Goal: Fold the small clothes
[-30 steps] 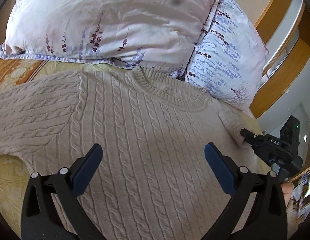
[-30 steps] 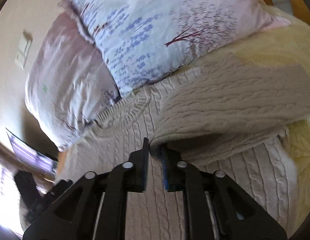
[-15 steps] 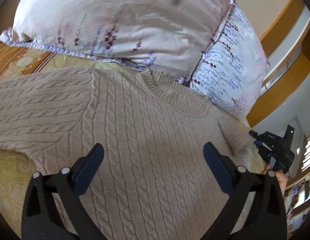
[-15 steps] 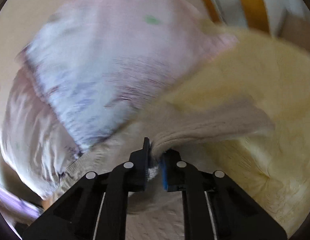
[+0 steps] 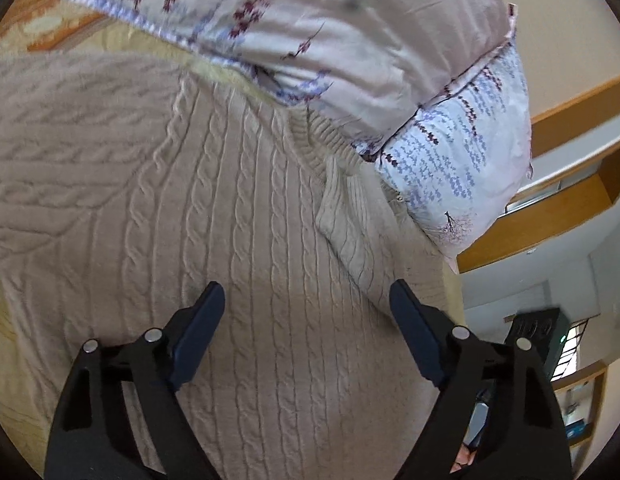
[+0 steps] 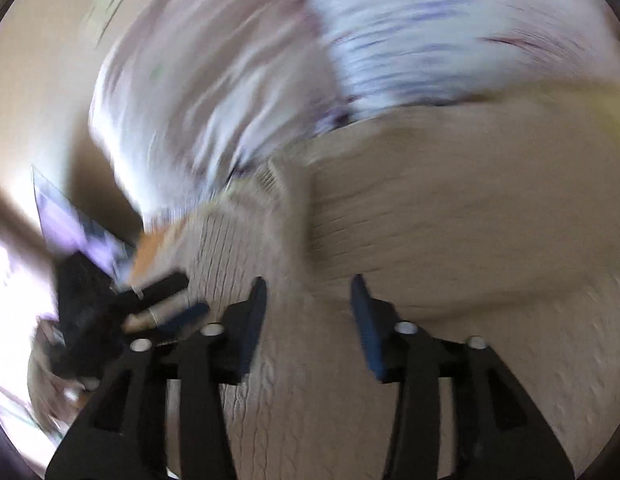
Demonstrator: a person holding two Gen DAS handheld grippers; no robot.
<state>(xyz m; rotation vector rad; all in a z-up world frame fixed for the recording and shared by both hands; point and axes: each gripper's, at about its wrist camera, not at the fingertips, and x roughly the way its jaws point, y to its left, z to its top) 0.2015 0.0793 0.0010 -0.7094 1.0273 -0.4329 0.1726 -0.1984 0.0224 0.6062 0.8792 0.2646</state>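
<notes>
A beige cable-knit sweater (image 5: 213,216) lies spread face-up on a bed, its ribbed collar (image 5: 314,140) tucked against two floral pillows (image 5: 350,36); one sleeve (image 5: 350,224) is folded in across the chest on the sweater's right side, while the other sleeve (image 5: 69,128) stretches flat out to the left, over the yellow patterned bedspread (image 5: 5,344); by the look of it the first sleeve fold is made and the second is the step in hand; the left gripper (image 5: 305,320) hovers over the sweater's lower body with its jaws wide apart and empty, the knit lying beneath and between them, apparently untouched; the right gripper (image 6: 310,312), seen through heavy motion blur, shows its jaws parted and holding nothing, the folded sleeve (image 6: 450,216) just ahead of them; the next move likely calls for the left gripper to reach out to the far cuff, pinch it and carry it across the chest; the thick knit may slump or drag if caught too near the shoulder.
</notes>
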